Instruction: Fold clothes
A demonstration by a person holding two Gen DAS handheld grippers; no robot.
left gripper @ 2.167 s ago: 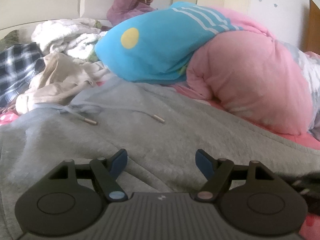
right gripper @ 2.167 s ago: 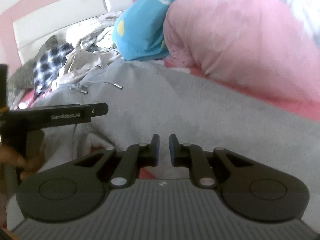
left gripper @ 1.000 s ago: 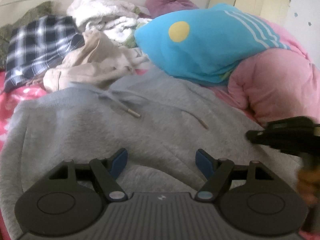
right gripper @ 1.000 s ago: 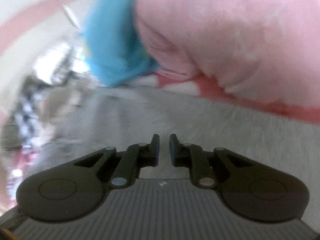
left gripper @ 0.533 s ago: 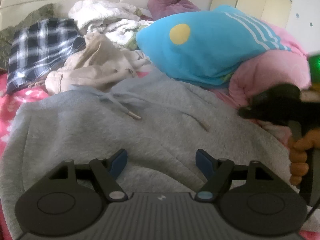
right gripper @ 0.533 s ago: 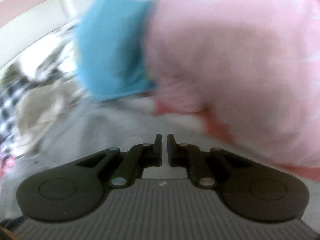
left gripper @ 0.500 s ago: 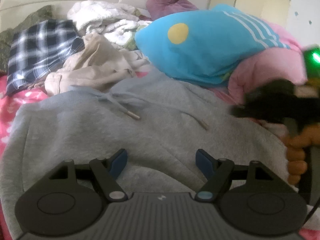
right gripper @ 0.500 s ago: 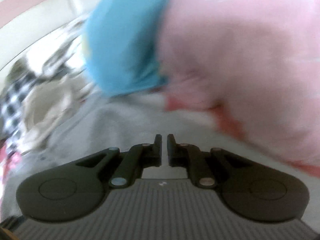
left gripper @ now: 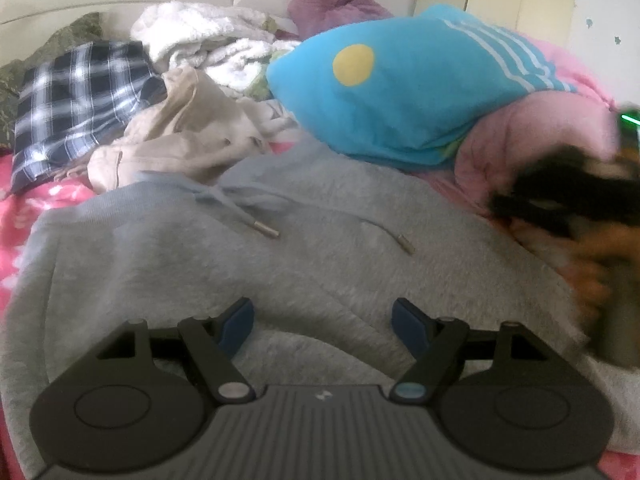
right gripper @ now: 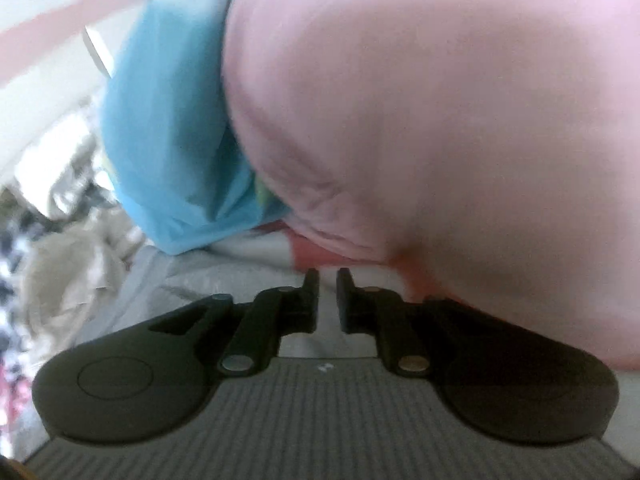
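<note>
grey hoodie [left gripper: 320,264]: fleecy matt cloth | drawstring tips [left gripper: 267,231]: shiny metal | pink quilt [right gripper: 440,120]: smooth cloth

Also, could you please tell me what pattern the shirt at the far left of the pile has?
The shirt has a navy-and-white plaid, clearest in the left wrist view.

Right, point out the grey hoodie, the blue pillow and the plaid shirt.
grey hoodie [left gripper: 328,264]: left wrist view, on the chest below the drawstrings.
blue pillow [left gripper: 404,96]: left wrist view, on its side right of the yellow dot.
plaid shirt [left gripper: 76,96]: left wrist view, on its middle.
</note>
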